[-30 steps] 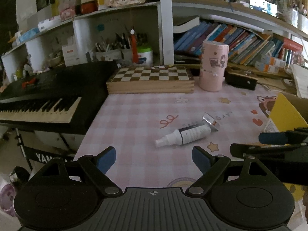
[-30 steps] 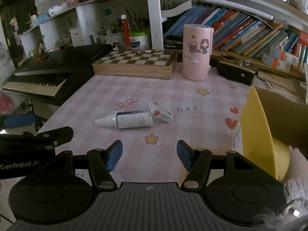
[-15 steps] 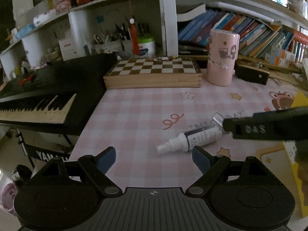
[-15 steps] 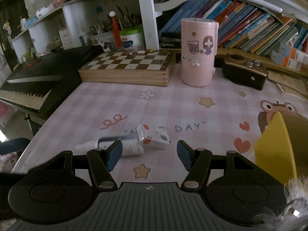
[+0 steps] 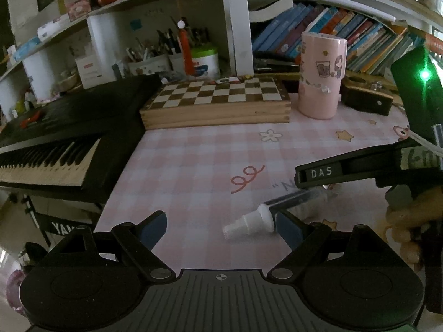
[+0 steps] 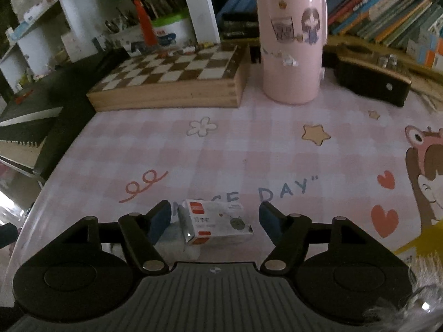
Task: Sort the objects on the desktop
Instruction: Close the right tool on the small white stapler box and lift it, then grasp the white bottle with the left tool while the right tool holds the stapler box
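Note:
A small white box with red labels point(image 6: 214, 225) lies on the pink checked table mat, between the open fingers of my right gripper point(image 6: 214, 221). The fingers stand on either side of it, apart from it. A white spray bottle point(image 5: 265, 215) lies on its side on the mat; in the right wrist view only a blurred part of it point(image 6: 177, 238) shows behind the left finger. My left gripper point(image 5: 221, 228) is open and empty, just left of the bottle's nozzle. The right gripper's body point(image 5: 360, 168) hangs over the bottle in the left wrist view.
A wooden chessboard box point(image 5: 218, 102) and a tall pink canister point(image 5: 321, 74) stand at the back. A black keyboard point(image 5: 55, 144) runs along the left edge. A dark case point(image 6: 371, 80) lies at the back right. A yellow box corner point(image 6: 415, 246) shows at the right.
My right gripper has moved forward and down, so the small box now sits between its fingers. The left gripper has come a little closer to the bottle.

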`<state>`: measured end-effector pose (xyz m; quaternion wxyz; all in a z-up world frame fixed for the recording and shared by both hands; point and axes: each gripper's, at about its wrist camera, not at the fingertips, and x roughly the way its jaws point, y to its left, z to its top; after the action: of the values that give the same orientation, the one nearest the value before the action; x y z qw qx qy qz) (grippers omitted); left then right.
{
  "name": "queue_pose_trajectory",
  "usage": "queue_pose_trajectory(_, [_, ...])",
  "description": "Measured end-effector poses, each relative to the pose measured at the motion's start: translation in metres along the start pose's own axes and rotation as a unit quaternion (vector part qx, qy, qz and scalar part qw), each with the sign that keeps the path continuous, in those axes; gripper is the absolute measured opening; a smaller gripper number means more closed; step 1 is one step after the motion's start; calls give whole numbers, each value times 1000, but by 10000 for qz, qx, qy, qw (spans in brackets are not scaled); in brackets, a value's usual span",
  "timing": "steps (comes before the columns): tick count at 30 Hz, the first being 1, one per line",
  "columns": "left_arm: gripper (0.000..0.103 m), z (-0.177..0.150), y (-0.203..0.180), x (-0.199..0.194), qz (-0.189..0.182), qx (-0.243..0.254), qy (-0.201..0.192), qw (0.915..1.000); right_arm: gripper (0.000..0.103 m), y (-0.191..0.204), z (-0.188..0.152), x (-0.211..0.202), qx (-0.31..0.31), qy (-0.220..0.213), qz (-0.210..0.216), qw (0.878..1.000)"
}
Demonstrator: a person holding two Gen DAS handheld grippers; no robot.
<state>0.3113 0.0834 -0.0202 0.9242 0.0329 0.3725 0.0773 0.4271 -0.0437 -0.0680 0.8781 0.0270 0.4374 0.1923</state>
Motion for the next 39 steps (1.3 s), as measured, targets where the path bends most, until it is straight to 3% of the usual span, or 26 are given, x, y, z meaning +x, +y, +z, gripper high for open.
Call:
queue_pose_trajectory(4, [89,1,-4,8,-52,77,44,9999,54,-4,-1,3,71,41,86,9999])
queue_pose_trajectory(9, [89,0,-14,19,-174,204,111,9996,53,-11,-4,-5,237,20,-30,9997])
queue_pose_trajectory(16, [89,-3,-31,31,-407,533,141,9976,53,-18,-8,-37,327,-405,-217,9984])
queue_pose_trajectory(24, [89,-3,-46,47,-662,960,121,9931,54,-22,-12,-56,299,-596,-298,9973])
queue_pose_trajectory(29, [88,-2,-53,57,-522,1368,32,9892,54,-23,-11,-54,324,-556,-289,9975])
queue_pose_trajectory(39, [88,20,-54,82,-423,1245,-135,9912,54,-24,-11,-54,311,-574,-331,9973])
